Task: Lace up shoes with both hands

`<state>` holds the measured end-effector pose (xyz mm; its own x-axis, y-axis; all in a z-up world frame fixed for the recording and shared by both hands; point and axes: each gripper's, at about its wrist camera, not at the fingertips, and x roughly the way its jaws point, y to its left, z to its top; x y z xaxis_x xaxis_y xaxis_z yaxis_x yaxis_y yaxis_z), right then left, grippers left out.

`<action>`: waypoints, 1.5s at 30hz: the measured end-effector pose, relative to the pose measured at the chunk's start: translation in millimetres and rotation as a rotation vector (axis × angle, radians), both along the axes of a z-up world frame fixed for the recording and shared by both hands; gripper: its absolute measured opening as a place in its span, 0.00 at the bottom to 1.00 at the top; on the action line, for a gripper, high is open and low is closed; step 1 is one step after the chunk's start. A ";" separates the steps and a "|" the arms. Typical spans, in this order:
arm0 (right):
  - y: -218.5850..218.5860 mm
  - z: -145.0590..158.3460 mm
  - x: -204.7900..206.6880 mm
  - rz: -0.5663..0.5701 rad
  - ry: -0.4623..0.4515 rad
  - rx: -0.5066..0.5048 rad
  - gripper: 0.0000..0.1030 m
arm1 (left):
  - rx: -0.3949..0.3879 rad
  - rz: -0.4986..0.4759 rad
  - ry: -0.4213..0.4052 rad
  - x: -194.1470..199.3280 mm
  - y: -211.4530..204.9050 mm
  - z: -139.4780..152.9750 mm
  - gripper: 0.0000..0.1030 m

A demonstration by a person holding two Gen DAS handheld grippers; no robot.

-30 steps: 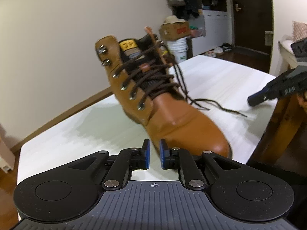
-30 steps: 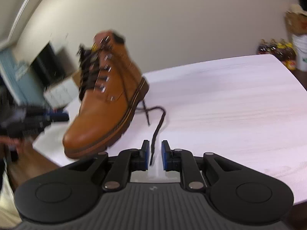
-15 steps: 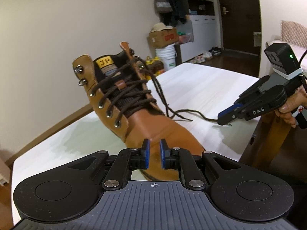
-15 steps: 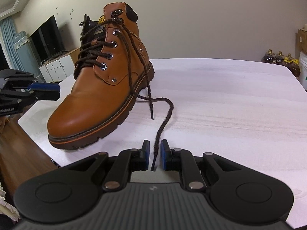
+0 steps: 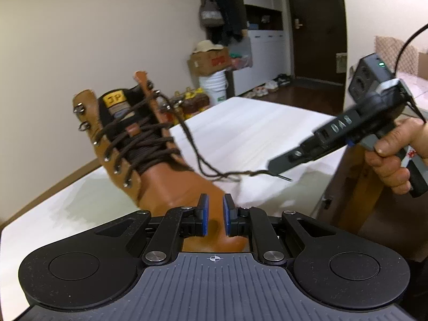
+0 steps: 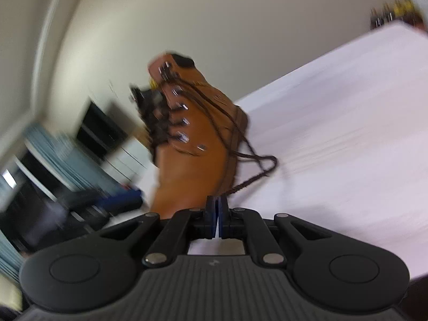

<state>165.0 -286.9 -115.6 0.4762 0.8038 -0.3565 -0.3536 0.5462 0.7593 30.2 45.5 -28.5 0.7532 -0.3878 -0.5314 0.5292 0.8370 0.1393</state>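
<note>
A tan leather boot (image 5: 165, 182) with dark brown laces stands on the white table (image 5: 267, 123). One loose lace (image 5: 192, 144) runs from the top eyelets across the table to my right gripper (image 5: 271, 167), which a hand holds at the right. In the blurred right wrist view the lace (image 6: 251, 180) leads from the boot (image 6: 195, 155) into my right gripper (image 6: 217, 206), shut on its end. My left gripper (image 5: 214, 214) hovers over the boot's toe, its blue pads a little apart with nothing between them.
A cardboard box (image 5: 211, 61) on a white bucket and several bottles (image 5: 192, 99) stand beyond the table's far end. A wooden chair frame (image 5: 358, 187) is by the table's right edge. A dark TV (image 6: 99, 131) stands on a cabinet beyond the boot.
My right gripper has closed on the lace end and rolled, tilting its view. My left gripper has come closer over the boot's toe, and the right gripper now looms larger beside it.
</note>
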 end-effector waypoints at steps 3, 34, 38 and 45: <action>-3.2 -3.4 3.2 -0.025 0.065 0.149 0.03 | -0.002 -0.026 -0.011 -5.7 -5.8 3.1 0.13; 37.6 -11.3 11.0 -0.022 0.156 0.346 0.03 | -0.020 0.016 0.025 10.4 -23.3 1.5 0.05; 36.0 -10.0 12.0 -0.009 0.145 0.325 0.03 | -0.009 0.010 0.022 9.2 -13.9 4.0 0.02; 37.9 2.3 13.0 0.074 0.057 0.184 0.10 | 0.042 -0.058 0.017 4.2 7.8 11.2 0.02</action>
<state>177.9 -249.0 -113.3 0.3965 0.8899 -0.2255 -0.3411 0.3709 0.8638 34.4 53.3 -17.3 0.7209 -0.4075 -0.5605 0.5792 0.7984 0.1646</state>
